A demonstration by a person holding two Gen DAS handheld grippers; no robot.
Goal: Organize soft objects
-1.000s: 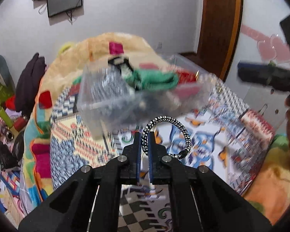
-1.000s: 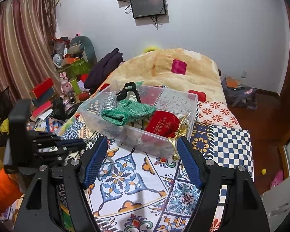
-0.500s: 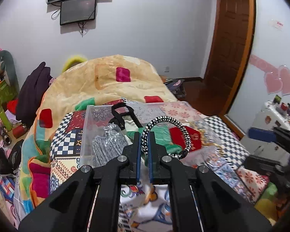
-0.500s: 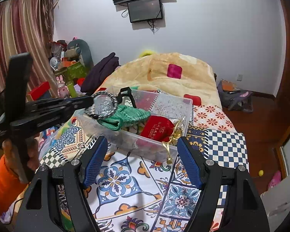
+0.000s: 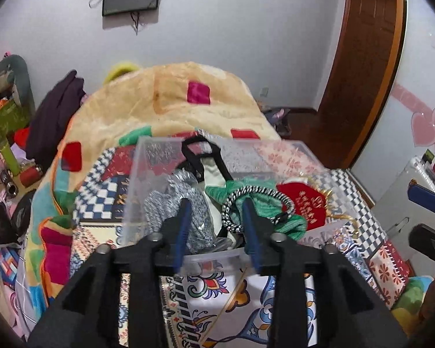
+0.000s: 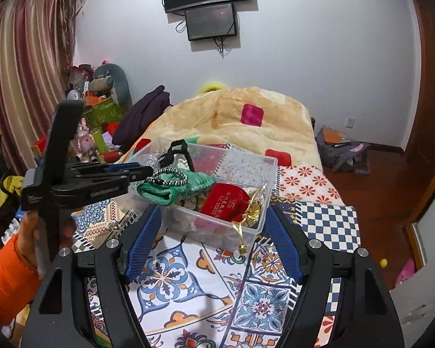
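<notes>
A clear plastic bin [image 5: 211,256] [image 6: 271,162] sits on the patterned bedspread. It holds a green knit piece [image 5: 287,223] [image 6: 159,192], a red pouch [image 5: 307,206] [image 6: 226,201], a grey speckled cloth [image 5: 171,203] and a black strap [image 5: 191,150]. My left gripper [image 5: 214,208] [image 6: 148,171] is open over the bin. The black-and-white braided band [image 5: 232,206] [image 6: 168,177] lies loose on the green piece, just past the fingertips. My right gripper [image 6: 210,229] is open and empty, in front of the bin.
A beige quilt [image 6: 246,119] is heaped behind the bin. Clutter and toys [image 6: 98,110] stand at the left by the curtains. A bag [image 6: 342,150] lies on the floor at right near a wooden door [image 5: 362,58].
My left gripper moved over the bin and opened. The braided band left its fingers and now rests on the green piece inside. The right gripper barely moved.
</notes>
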